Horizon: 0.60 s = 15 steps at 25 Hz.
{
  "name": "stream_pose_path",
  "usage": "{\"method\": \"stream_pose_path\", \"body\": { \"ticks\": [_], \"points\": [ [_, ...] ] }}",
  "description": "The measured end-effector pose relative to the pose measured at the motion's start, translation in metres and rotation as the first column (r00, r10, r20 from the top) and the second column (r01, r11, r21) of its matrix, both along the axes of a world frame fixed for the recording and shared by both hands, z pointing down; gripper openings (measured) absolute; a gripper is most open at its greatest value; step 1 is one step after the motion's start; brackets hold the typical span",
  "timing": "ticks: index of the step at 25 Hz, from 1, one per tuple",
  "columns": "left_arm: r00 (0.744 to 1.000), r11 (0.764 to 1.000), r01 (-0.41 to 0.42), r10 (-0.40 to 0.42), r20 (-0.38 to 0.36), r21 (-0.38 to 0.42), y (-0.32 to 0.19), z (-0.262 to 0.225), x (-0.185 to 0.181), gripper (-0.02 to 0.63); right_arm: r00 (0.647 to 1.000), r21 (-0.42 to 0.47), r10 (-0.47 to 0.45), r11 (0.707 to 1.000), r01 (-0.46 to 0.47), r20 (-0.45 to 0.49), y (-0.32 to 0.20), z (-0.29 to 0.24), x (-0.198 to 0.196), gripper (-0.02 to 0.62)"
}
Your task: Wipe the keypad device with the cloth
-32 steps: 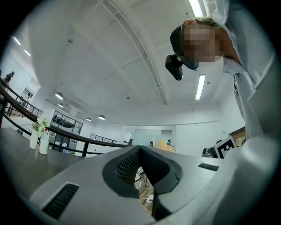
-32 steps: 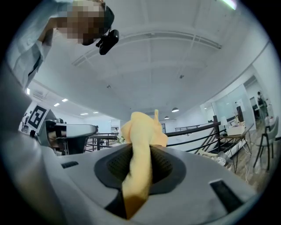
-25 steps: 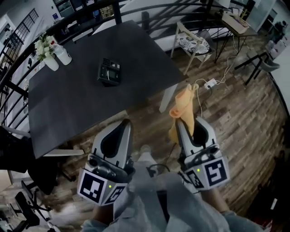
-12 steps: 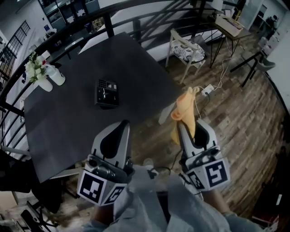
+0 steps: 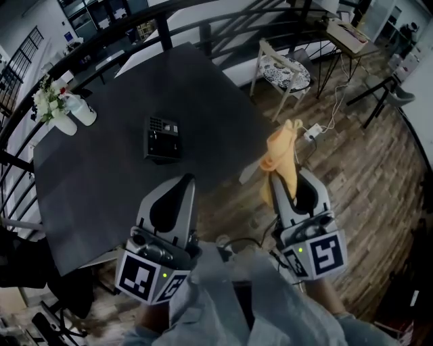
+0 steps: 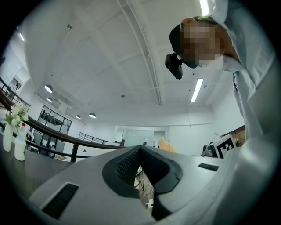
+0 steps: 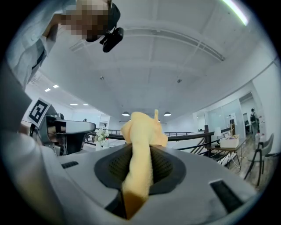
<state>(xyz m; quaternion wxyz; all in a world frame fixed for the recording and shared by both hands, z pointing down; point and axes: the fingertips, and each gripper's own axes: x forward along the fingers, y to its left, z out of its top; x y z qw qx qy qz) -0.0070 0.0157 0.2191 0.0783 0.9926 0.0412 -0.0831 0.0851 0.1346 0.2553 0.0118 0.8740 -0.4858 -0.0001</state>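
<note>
The dark keypad device [image 5: 162,138] lies flat near the middle of the dark table [image 5: 101,169] in the head view. My right gripper [image 5: 284,177] is shut on a yellow-orange cloth [image 5: 283,161], held over the wooden floor to the right of the table; the cloth [image 7: 141,149] bunches above the jaws and hangs below them. My left gripper [image 5: 181,184] is shut and holds nothing, near the table's near edge, below the device. In the left gripper view the jaws [image 6: 141,151] meet at the tips.
A white vase of flowers [image 5: 53,111] and a white bottle [image 5: 80,109] stand at the table's far left corner. A white chair [image 5: 285,67], a power strip with cable [image 5: 312,128] and a desk [image 5: 352,34] are on the floor to the right. A black railing [image 5: 169,20] runs behind.
The view has shifted, with the table and device sitting a little lower in it. My right gripper with the cloth has moved slightly right and up. The left gripper has barely moved.
</note>
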Motion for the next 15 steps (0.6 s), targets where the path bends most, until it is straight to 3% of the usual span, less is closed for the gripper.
{"method": "stream_pose_path", "body": {
  "ticks": [15],
  "points": [
    [0.998, 0.998, 0.065, -0.065, 0.014, -0.022, -0.025, 0.010, -0.014, 0.012, 0.999, 0.014, -0.009, 1.000, 0.008, 0.045, -0.017, 0.005, 0.004, 0.100]
  ]
}}
